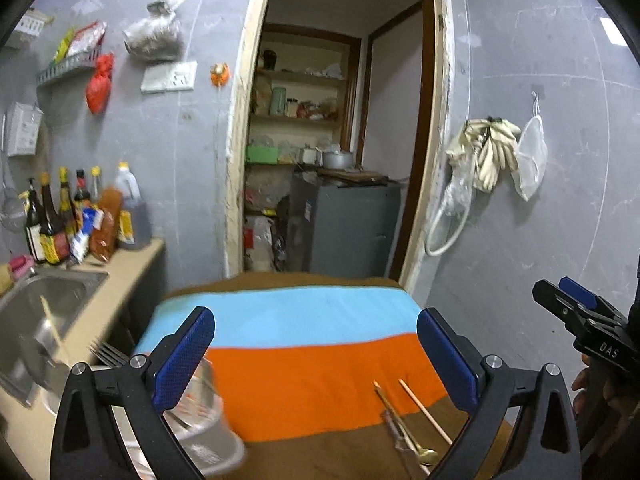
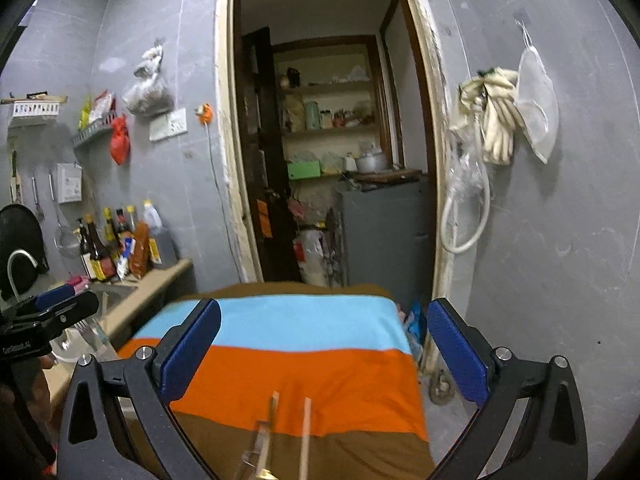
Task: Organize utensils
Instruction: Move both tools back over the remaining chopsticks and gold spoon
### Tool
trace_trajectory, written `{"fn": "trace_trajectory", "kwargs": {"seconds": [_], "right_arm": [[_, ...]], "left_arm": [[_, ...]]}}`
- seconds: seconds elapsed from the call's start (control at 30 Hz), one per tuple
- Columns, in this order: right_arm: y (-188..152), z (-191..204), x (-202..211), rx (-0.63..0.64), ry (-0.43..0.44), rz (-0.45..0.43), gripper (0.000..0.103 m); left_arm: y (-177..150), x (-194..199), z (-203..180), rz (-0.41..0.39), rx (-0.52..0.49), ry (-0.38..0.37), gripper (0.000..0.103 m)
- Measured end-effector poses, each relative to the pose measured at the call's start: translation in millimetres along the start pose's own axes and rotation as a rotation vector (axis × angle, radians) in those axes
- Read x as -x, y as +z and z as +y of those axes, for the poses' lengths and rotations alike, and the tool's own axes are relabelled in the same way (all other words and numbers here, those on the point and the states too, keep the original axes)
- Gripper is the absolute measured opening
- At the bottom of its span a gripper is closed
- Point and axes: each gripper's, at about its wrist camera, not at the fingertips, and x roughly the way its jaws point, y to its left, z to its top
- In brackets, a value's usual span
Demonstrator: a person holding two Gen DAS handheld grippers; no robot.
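Observation:
A striped cloth (image 1: 304, 376) in blue, orange and brown covers the table. On its near part lie two wooden chopsticks (image 1: 425, 411), a gold spoon (image 1: 425, 455) and a clear-handled utensil (image 1: 402, 438); they also show low in the right wrist view (image 2: 306, 436). A grey utensil holder (image 1: 200, 424) with a fork (image 1: 106, 354) stands at the table's left edge. My left gripper (image 1: 316, 356) is open and empty above the cloth. My right gripper (image 2: 324, 348) is open and empty; it shows at the right edge of the left wrist view (image 1: 576, 308).
A steel sink (image 1: 44, 312) sits in the counter (image 1: 132, 264) to the left, with sauce bottles (image 1: 76, 216) behind it. An open doorway (image 1: 336, 140) leads to a storeroom with shelves and a grey cabinet (image 1: 344, 224). Gloves and a hose (image 1: 480, 160) hang on the right wall.

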Motion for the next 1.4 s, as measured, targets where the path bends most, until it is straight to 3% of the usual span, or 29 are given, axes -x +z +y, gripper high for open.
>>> {"fn": "trace_trajectory", "kwargs": {"seconds": [0.5, 0.67, 0.9, 1.07, 1.23, 1.4], "right_arm": [[-77.4, -52.2, -69.4, -0.061, 0.1, 0.224, 0.101], [-99.6, -53.3, -85.9, -0.062, 0.132, 0.282, 0.089], [-122.8, -37.6, -113.9, -0.029, 0.197, 0.386, 0.057], [-131.9, -26.2, -124.3, -0.019, 0.23, 0.409, 0.055], [-135.9, -21.3, -133.8, -0.009, 0.248, 0.443, 0.039], [-139.2, -23.7, -141.7, -0.019, 0.26, 0.474, 0.037]], "left_arm": [[-85.0, -81.3, -27.4, 0.346, 0.066, -0.091, 0.1], [-105.3, -103.5, -33.1, 0.447, 0.071, -0.137, 0.081], [-126.2, -133.2, -39.0, 0.569, 0.102, -0.214, 0.049], [-133.4, -145.1, -39.3, 0.614, 0.122, -0.238, 0.038], [-131.4, -153.5, -39.6, 0.637, 0.119, -0.243, 0.02], [-130.5, -162.8, -46.7, 0.672, 0.113, -0.275, 0.013]]}}
